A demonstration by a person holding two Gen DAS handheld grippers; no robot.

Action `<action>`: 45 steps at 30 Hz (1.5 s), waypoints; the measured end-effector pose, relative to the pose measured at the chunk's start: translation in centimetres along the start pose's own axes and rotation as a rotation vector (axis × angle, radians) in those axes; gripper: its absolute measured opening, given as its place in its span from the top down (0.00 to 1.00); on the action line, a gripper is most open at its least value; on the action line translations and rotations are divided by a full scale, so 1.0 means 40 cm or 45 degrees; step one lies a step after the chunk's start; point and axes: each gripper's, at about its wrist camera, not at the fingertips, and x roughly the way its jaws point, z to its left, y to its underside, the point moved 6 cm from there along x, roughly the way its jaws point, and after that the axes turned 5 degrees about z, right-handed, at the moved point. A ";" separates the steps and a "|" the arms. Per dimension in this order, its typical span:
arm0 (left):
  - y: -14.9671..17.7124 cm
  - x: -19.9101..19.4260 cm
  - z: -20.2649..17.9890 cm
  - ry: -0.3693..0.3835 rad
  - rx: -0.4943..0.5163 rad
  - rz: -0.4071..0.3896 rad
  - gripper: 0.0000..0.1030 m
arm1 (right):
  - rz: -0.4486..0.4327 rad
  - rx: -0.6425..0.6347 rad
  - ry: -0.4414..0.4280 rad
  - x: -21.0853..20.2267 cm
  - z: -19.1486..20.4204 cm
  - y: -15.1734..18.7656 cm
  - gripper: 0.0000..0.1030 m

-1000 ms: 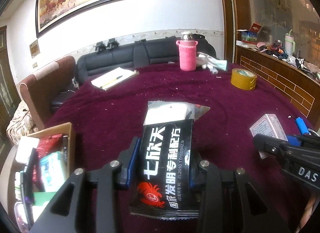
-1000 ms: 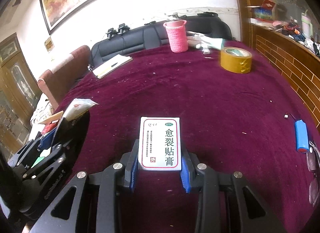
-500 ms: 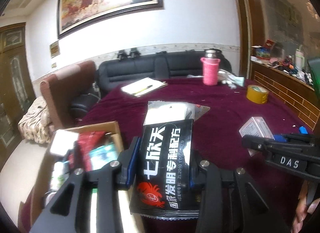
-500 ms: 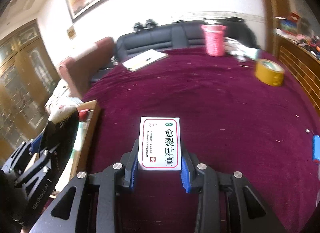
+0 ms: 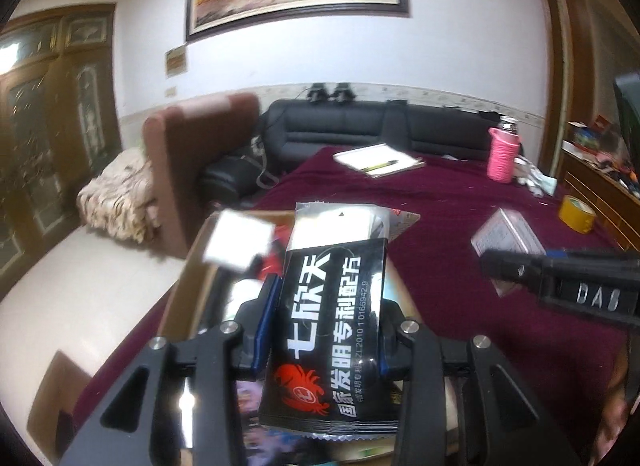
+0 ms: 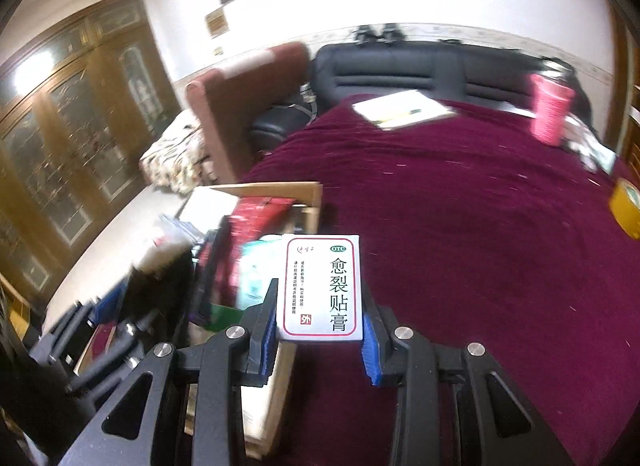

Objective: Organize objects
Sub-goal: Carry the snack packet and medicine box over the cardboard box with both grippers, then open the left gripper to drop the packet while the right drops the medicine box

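Directly below the left hand-held gripper [image 5: 322,308], clamped on a black sachet [image 5: 330,330], sits the cardboard box [image 6: 280,189]; the right hand-held gripper [image 6: 320,320], gripping a white medicine box [image 6: 322,286], hangs at its rim.

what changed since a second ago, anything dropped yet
Nothing dropped. Both hands swung left toward the cardboard box: the left gripper now holds the black packet over it, the right gripper brings the white medicine box to its edge. Both grips unchanged.

- The left gripper [image 5: 324,318] is clamping a black sachet [image 5: 332,330] above the cardboard box [image 5: 192,266].
- The right gripper [image 5: 560,282] is holding a white carton [image 5: 508,234] over the maroon tablecloth [image 5: 460,205].
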 end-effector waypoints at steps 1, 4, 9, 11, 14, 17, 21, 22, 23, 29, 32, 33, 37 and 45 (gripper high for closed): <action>0.005 0.002 0.017 -0.005 -0.011 0.010 0.63 | 0.018 -0.012 -0.020 0.021 0.025 -0.011 0.63; 0.027 0.022 0.070 0.001 -0.077 0.060 0.63 | 0.058 -0.023 -0.057 0.068 0.063 -0.034 0.63; 0.047 0.046 0.116 -0.011 -0.128 0.099 0.63 | 0.112 -0.072 -0.059 0.153 0.122 -0.059 0.63; 0.050 0.053 0.125 -0.005 -0.141 0.109 0.63 | 0.134 -0.071 -0.062 0.184 0.133 -0.070 0.63; 0.053 0.059 0.133 -0.004 -0.147 0.111 0.63 | 0.162 -0.060 -0.072 0.217 0.140 -0.078 0.63; 0.055 0.067 0.131 -0.006 -0.152 0.119 0.62 | 0.196 -0.047 -0.087 0.246 0.153 -0.082 0.63; 0.052 0.084 0.131 0.003 -0.160 0.143 0.62 | 0.224 -0.050 -0.081 0.280 0.159 -0.098 0.63; 0.051 0.088 0.130 0.004 -0.159 0.148 0.62 | 0.230 -0.050 -0.077 0.291 0.160 -0.105 0.63; 0.050 0.093 0.128 0.009 -0.162 0.155 0.62 | 0.234 -0.051 -0.076 0.296 0.163 -0.107 0.63; 0.042 0.110 0.127 0.032 -0.186 0.191 0.60 | 0.268 -0.025 -0.079 0.338 0.163 -0.135 0.63; 0.045 0.113 0.130 0.049 -0.206 0.217 0.55 | 0.287 -0.020 -0.084 0.348 0.161 -0.140 0.62; 0.047 0.112 0.134 0.063 -0.221 0.220 0.53 | 0.293 -0.018 -0.084 0.349 0.160 -0.139 0.62; 0.045 0.103 0.133 0.098 -0.243 0.203 0.28 | 0.303 -0.022 -0.086 0.350 0.159 -0.138 0.52; 0.053 0.078 0.103 0.093 -0.196 0.183 0.18 | 0.171 -0.042 -0.075 0.264 0.156 -0.150 0.35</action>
